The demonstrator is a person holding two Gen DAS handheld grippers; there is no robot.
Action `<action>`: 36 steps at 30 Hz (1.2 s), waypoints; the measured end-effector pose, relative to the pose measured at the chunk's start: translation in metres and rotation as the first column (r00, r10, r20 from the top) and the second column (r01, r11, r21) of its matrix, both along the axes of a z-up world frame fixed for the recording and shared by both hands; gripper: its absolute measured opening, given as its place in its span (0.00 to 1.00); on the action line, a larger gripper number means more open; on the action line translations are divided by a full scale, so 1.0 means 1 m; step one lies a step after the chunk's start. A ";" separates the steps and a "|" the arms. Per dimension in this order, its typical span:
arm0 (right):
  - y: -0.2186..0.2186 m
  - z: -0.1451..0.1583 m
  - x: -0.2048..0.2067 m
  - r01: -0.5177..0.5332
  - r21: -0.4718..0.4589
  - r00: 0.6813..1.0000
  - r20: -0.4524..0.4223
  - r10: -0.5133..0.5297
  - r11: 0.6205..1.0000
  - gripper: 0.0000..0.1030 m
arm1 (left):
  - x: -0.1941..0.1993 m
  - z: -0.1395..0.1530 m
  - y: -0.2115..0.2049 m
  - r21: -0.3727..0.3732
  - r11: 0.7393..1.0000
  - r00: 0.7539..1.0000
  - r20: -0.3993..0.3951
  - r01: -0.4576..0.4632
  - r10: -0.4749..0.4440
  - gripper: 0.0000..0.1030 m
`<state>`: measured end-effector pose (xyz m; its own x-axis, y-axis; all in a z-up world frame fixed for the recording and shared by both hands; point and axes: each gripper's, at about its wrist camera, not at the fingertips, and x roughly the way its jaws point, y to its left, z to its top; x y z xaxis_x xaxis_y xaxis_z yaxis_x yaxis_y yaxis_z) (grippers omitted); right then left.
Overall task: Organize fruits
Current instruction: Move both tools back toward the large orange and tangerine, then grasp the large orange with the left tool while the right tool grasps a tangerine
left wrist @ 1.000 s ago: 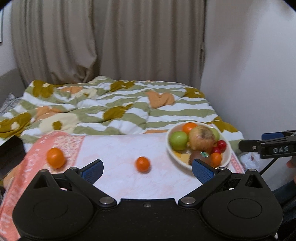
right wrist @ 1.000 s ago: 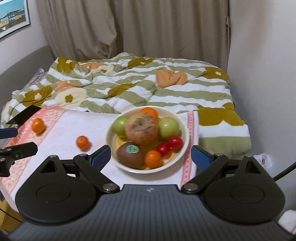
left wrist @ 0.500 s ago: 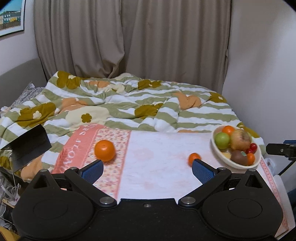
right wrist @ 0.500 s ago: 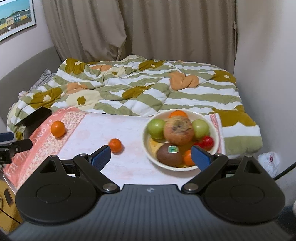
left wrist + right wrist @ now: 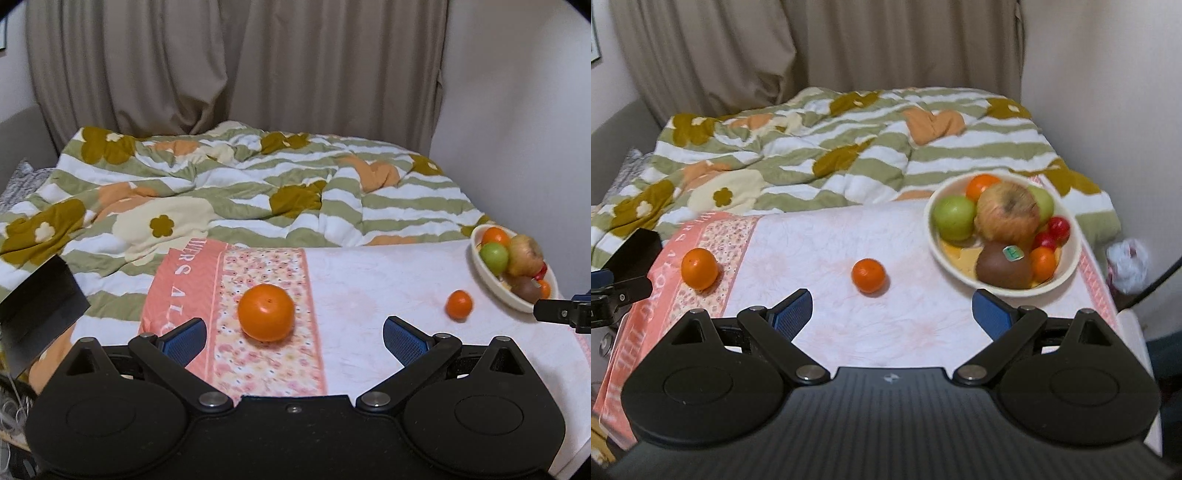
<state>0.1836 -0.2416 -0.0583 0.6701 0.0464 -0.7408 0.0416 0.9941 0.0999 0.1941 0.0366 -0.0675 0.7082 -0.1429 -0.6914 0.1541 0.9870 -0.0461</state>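
My left claw (image 5: 293,334) apart, empty, large orange (image 5: 266,312) just ahead on cloth (image 5: 369,295). My right claw (image 5: 892,308) apart, empty; small orange (image 5: 868,275) ahead. Bowl (image 5: 1067,275) right, kiwi (image 5: 1003,266) hides fruit behind; left view crops bowl edge.

Large orange (image 5: 266,312) on the patterned left band of the towel (image 5: 388,280), straight ahead of the left gripper (image 5: 293,338). Small tangerine (image 5: 868,275) mid-towel, well right of the large orange, left of the bowl (image 5: 1067,275). Bowl at the towel's right end, holding apples, a kiwi (image 5: 1003,266) at the front, small fruits to its right. Quilt (image 5: 258,192) behind the towel, curtain (image 5: 236,66) behind that.
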 end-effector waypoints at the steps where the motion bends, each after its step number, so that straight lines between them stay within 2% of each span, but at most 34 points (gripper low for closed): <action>1: 0.006 -0.004 0.003 0.011 0.003 1.000 -0.010 -0.011 1.000 1.00 | 0.006 -0.005 0.002 0.006 1.000 1.000 -0.006 0.011 -0.011 1.00; 8: 0.035 -0.025 0.032 0.058 -0.006 0.997 -0.041 -0.058 0.998 1.00 | 0.043 -0.034 0.011 0.034 0.997 0.997 -0.043 0.068 -0.066 0.99; 13: 0.039 -0.044 0.049 0.082 -0.005 0.994 -0.074 -0.082 0.997 1.00 | 0.063 -0.051 0.011 0.043 0.996 0.994 -0.076 0.077 -0.073 0.97; 18: 0.039 -0.063 0.061 0.092 -0.016 0.990 -0.102 -0.093 0.996 1.00 | 0.077 -0.064 0.011 0.049 0.996 0.992 -0.100 0.076 -0.071 0.88; 20: 0.038 -0.069 0.065 0.096 -0.016 0.989 -0.111 -0.097 0.995 1.00 | 0.081 -0.067 0.010 0.054 0.995 0.991 -0.105 0.083 -0.077 0.79; 25: 0.037 -0.078 0.075 0.097 -0.021 0.986 -0.131 -0.099 0.995 1.00 | 0.087 -0.073 0.008 0.062 0.994 0.990 -0.111 0.094 -0.087 0.78; 26: 0.037 -0.079 0.076 0.095 -0.027 0.986 -0.133 -0.098 0.995 1.00 | 0.088 -0.074 0.007 0.063 0.993 0.990 -0.114 0.095 -0.087 0.70; 28: 0.038 -0.081 0.080 0.089 -0.031 0.986 -0.138 -0.093 0.996 1.00 | 0.090 -0.075 0.007 0.071 0.993 0.988 -0.128 0.091 -0.082 0.66; 31: 0.038 -0.084 0.085 0.075 -0.032 0.985 -0.151 -0.079 0.997 0.92 | 0.091 -0.076 0.009 0.055 0.994 0.987 -0.135 0.096 -0.088 0.62; 36: 0.039 -0.086 0.094 0.061 -0.038 0.985 -0.157 -0.067 0.997 0.80 | 0.088 -0.075 0.008 0.056 0.994 0.986 -0.142 0.096 -0.087 0.62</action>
